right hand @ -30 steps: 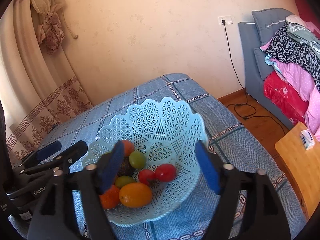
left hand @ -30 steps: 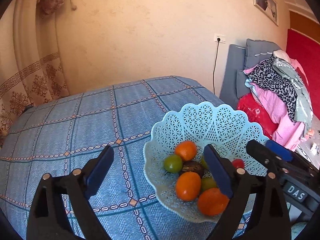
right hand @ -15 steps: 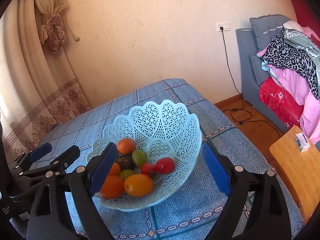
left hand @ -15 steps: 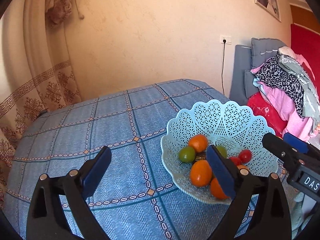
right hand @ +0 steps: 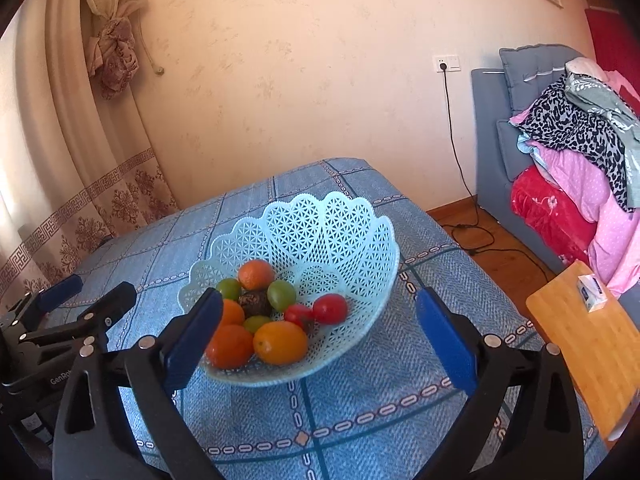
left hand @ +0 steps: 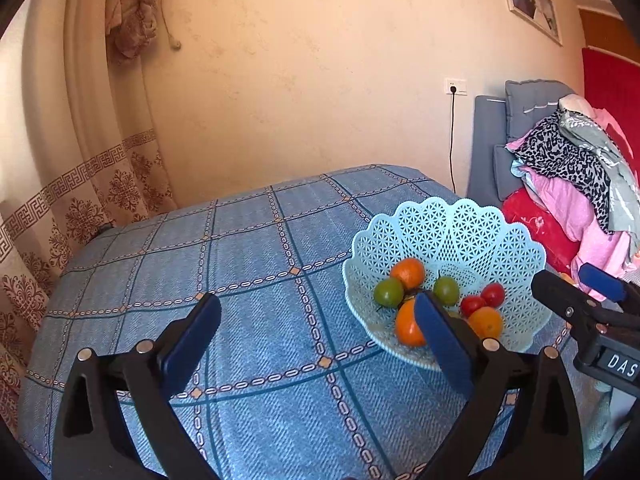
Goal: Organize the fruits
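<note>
The light blue lattice basket (right hand: 320, 232) sits on the blue checked tablecloth (left hand: 240, 280), holding all the fruit. The left gripper (left hand: 316, 344) and right gripper (right hand: 320, 340) have just been opening; both now stand wide and empty. The 2 red tomatoes (right hand: 330, 308) probably bruise easily; the oranges (right hand: 280, 342) are firmer, best gripped across the middle.

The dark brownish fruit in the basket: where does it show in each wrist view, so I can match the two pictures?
Left wrist view: the dark fruit is only a sliver right of centre, wedged between the oranges, just above the gripper's right finger.
Right wrist view: it lies in plain sight left of centre, among the green fruits.
Shared landmark: the pale blue lattice basket.
</note>
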Demonstrator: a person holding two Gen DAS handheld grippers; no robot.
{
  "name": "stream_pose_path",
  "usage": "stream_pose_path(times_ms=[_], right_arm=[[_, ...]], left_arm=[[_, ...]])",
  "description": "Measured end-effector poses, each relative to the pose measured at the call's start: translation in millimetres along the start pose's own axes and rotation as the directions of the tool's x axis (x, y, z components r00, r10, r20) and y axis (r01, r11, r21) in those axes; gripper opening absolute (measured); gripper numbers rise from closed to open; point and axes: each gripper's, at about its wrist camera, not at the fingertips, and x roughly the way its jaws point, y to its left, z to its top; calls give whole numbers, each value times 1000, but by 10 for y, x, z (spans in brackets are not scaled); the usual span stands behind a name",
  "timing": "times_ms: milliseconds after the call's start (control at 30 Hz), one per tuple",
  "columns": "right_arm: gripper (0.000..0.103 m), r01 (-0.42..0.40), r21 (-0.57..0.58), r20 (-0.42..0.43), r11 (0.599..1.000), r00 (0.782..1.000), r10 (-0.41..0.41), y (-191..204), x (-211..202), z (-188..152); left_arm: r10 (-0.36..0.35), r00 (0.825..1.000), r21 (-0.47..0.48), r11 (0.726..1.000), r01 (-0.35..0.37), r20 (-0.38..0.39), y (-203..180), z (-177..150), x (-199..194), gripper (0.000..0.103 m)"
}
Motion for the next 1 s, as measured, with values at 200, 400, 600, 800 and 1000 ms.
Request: stream_pose_path(times_ms=[200, 400, 600, 800, 1000], right_arm=[[100, 6, -14, -17, 1000, 1000, -6, 64, -34, -83], [100, 37, -61, -9, 997, 999, -38, 173, -89, -142], [100, 82, -107, -2, 991, 997, -82, 261, -81, -204], [100, 121, -149, 5, 981, 993, -122, 303, -42, -235], [100, 153, -159, 16, 975, 988, -152, 299, -14, -243]], left_arm=[[19, 1000, 2, 1000, -19, 0, 28, -96, -64, 98], [26, 1000, -21, 999, -26, -10, 89, -157, -81, 98], [29, 999, -32, 999, -30, -14, 137, -216, -83, 98], [47, 998, -27, 999, -47, -29, 144, -258, -25, 98], [69, 997, -9, 998, -69, -37, 109, -293, 20, 98]])
